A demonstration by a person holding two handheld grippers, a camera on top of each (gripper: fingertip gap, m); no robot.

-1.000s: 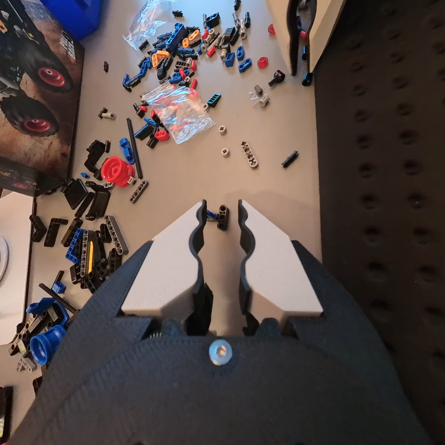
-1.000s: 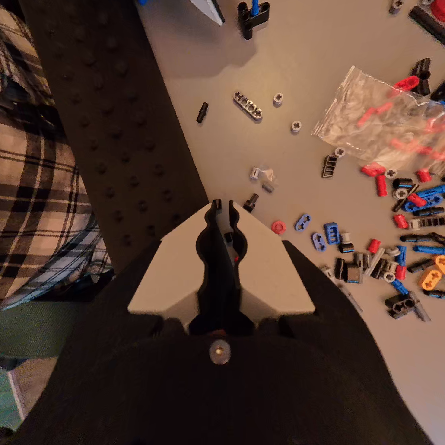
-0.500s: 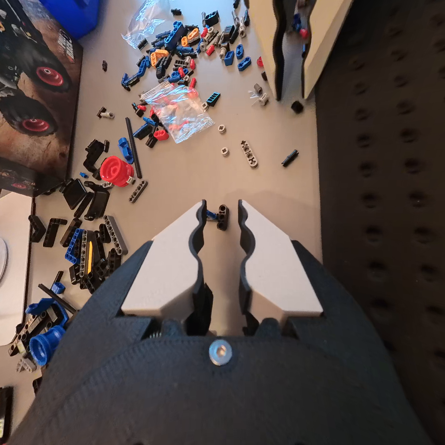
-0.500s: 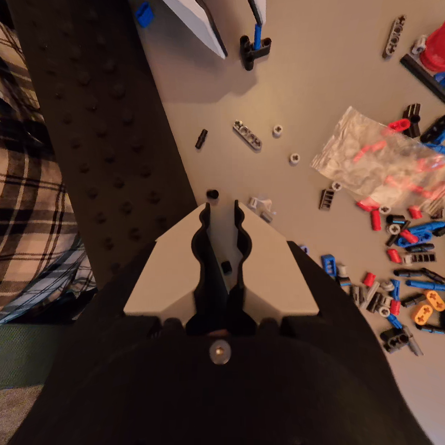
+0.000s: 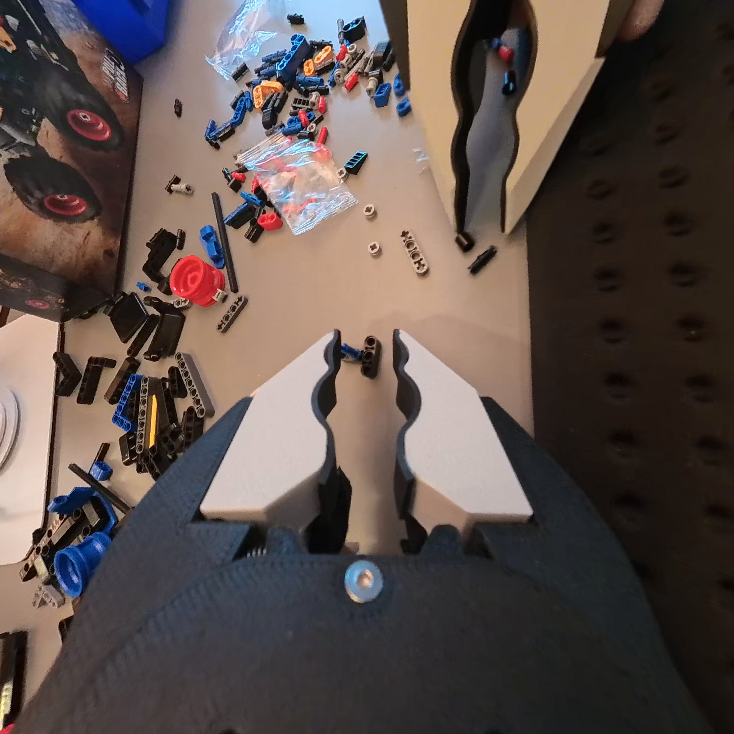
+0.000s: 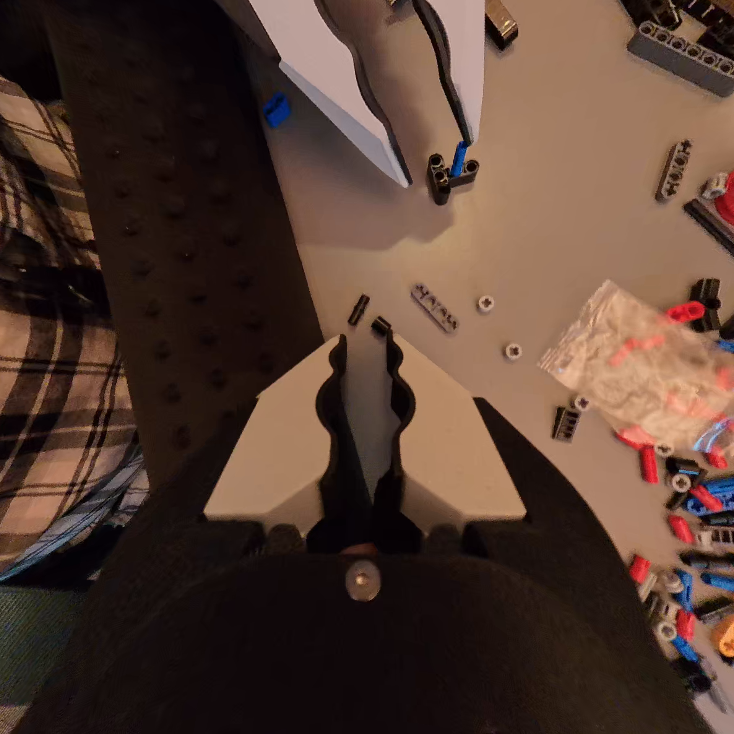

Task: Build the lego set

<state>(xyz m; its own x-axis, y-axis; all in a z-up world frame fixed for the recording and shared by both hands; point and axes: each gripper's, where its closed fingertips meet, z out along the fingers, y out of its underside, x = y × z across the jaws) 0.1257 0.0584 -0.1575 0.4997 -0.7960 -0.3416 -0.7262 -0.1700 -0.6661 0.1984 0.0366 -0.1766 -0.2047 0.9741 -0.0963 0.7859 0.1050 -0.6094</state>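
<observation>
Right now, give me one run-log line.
left gripper: open, around black L-beam with blue pin | right gripper: open, empty, by small black bush | table: parts loose

This looks like a home hobby or play corner rather than a workshop or lab. A smooth grey-beige table [image 5: 397, 294] carries loose small plastic building pieces in black, blue, red and orange [image 5: 302, 75], scattered unsorted toward its far edge, along with a torn clear plastic parts bag [image 5: 302, 186]. At the table's left edge lies a printed cardboard toy box picturing a big-wheeled truck [image 5: 59, 151]. Along the right edge runs a dark mat with rows of dimples [image 5: 635, 357]. In the right wrist view, plaid fabric [image 6: 47, 377] lies beyond that mat.
</observation>
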